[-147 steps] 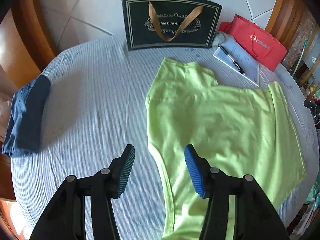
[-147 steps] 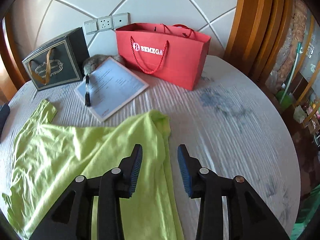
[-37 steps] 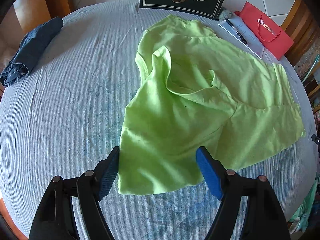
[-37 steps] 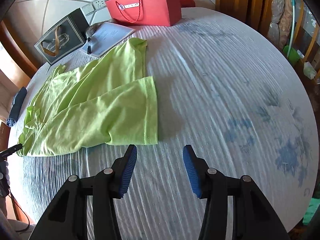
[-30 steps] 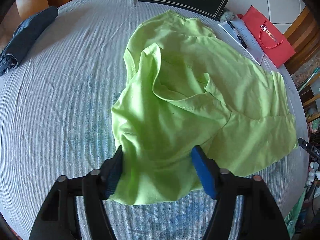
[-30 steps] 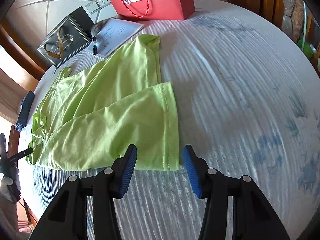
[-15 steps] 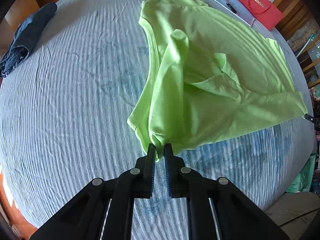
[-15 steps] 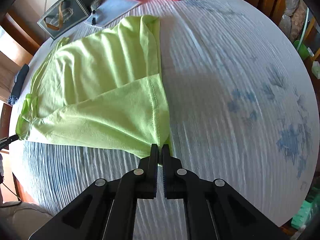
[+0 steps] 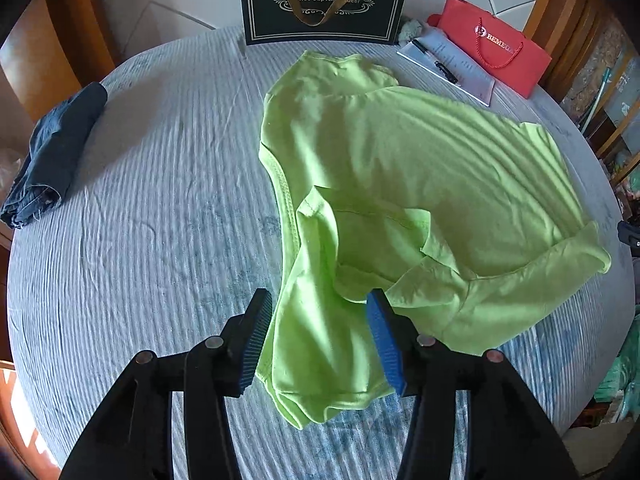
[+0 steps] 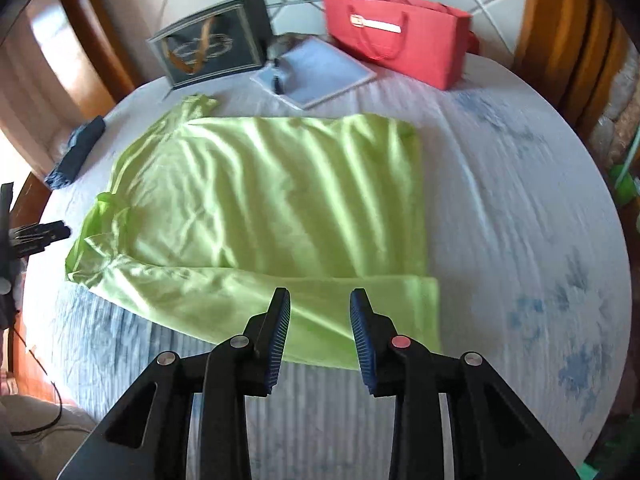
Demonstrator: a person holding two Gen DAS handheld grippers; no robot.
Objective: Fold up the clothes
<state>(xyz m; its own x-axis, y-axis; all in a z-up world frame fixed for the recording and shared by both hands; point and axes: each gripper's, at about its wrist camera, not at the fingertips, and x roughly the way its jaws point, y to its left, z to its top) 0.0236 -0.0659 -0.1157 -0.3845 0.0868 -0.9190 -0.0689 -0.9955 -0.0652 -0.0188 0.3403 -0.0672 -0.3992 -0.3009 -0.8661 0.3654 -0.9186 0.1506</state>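
My left gripper [image 9: 318,330] stood wide, jaws straddling a bunched sleeve of the lime-green shirt [image 9: 420,160]; my right gripper [image 10: 320,328] gaped over the shirt's near edge, gripping nothing. The shirt lay across the striped tablecloth [image 9: 160,200]. I judged each pinch should catch one flat layer, not rumpled cloth, for a clean fold.

The shirt [image 9: 400,168] lies mid-table [image 9: 160,200], bags [image 9: 324,0] and notepad [image 9: 448,68] behind, jeans [image 9: 52,152] left.

Black gripper [image 9: 318,336] arms, ribbed blue pads [image 9: 382,340], silver screws.
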